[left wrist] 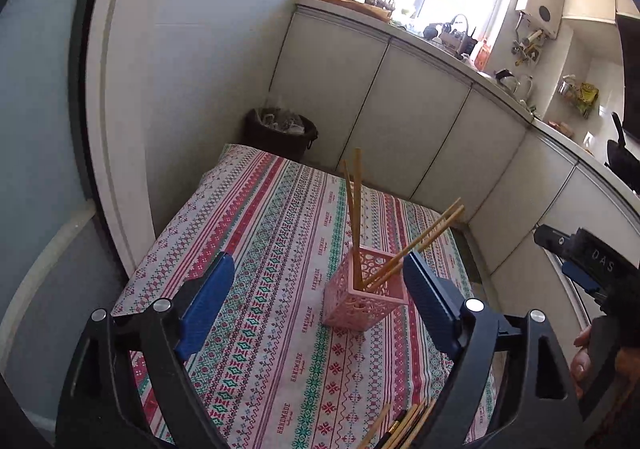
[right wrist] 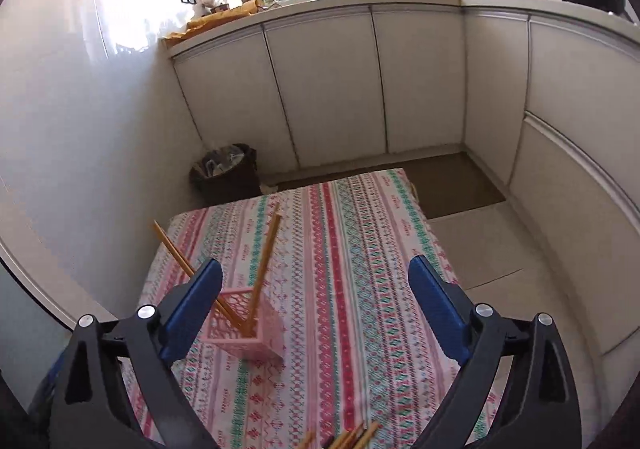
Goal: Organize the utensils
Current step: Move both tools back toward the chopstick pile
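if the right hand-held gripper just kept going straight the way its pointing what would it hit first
Probably the patterned tablecloth. The right hand-held gripper stands open and empty, angled down at bare cloth. The pink holder with its chopsticks sits left of that line, by the left finger, though depth is hard to judge.

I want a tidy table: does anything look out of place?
Mostly tidy. The pink holder stands upright with four chopsticks leaning apart. More chopsticks lie loose at the near table edge, not put away.

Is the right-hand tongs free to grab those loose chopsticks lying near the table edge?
Probably yes: the right tongs are wide open and empty, and the loose chopsticks lie just below on bare cloth, nothing between them.
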`<action>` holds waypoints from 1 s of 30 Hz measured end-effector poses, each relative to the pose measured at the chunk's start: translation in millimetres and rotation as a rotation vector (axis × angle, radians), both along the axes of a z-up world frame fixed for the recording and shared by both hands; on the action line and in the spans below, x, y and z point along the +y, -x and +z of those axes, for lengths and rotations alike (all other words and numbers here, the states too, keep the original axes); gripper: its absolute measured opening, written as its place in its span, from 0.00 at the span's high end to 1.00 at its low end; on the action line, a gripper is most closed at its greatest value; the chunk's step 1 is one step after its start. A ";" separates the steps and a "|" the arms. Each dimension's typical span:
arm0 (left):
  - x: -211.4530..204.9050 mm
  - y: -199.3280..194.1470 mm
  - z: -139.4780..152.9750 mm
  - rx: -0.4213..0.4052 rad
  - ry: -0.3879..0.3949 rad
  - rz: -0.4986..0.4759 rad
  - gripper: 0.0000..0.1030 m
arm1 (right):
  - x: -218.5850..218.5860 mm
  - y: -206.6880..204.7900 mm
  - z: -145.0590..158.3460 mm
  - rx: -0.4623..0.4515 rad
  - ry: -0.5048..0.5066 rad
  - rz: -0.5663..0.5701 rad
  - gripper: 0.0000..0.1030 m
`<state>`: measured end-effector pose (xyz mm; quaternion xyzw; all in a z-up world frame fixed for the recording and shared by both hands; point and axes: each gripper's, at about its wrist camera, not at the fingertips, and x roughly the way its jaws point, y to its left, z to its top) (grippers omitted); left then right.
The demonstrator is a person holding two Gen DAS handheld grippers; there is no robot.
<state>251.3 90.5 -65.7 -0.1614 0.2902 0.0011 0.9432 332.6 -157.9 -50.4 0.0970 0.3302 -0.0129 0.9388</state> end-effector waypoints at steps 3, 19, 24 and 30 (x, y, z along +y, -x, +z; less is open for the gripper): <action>-12.8 -4.2 -4.6 0.030 -0.031 -0.040 0.13 | 4.1 17.7 -15.4 0.043 0.104 0.009 0.10; -124.2 -43.2 -113.4 0.592 -0.240 -0.478 0.07 | -56.9 87.6 -127.4 0.395 0.101 -0.069 0.09; -142.0 -55.0 -153.1 0.737 -0.291 -0.498 0.19 | -65.9 89.7 -145.5 0.463 0.071 -0.052 0.09; -153.2 -64.0 -183.8 0.828 -0.290 -0.519 0.45 | -75.5 89.4 -158.2 0.536 -0.008 -0.032 0.09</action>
